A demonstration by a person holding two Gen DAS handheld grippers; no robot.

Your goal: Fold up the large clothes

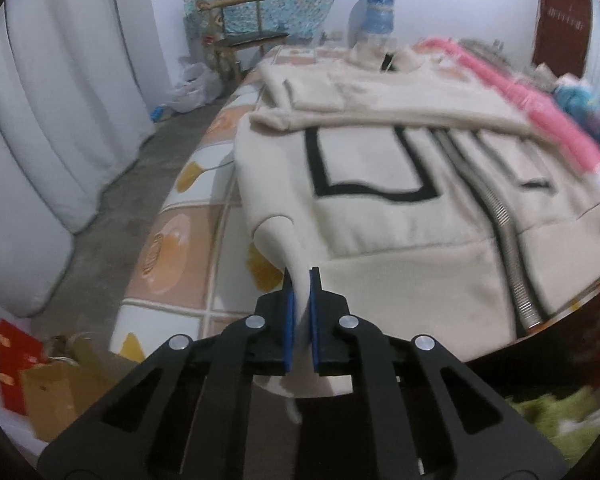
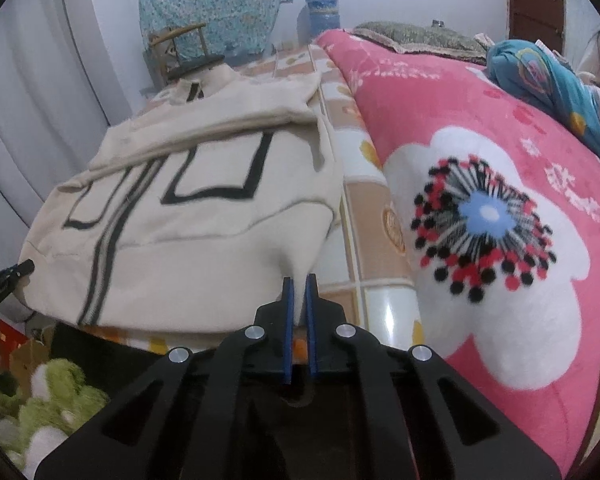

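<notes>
A cream zip-up jacket (image 1: 380, 208) with black rectangle outlines lies spread on the bed, sleeves folded across its chest. My left gripper (image 1: 302, 280) is shut on the jacket's near left hem corner, and the cloth rises in a peak into its blue pads. In the right wrist view the same jacket (image 2: 188, 216) shows, and my right gripper (image 2: 299, 284) is shut on its near right hem corner, the fabric pinched between the pads. The left gripper's tip (image 2: 8, 276) shows at that view's left edge.
The bed has a tiled-pattern sheet (image 1: 188, 248). A pink flowered blanket (image 2: 480, 208) lies along the jacket's right side. White curtains (image 1: 48, 128), a wooden chair (image 1: 236, 40) and a cardboard box (image 1: 56, 392) stand on the floor side. A green plush thing (image 2: 40, 400) lies below the bed's near edge.
</notes>
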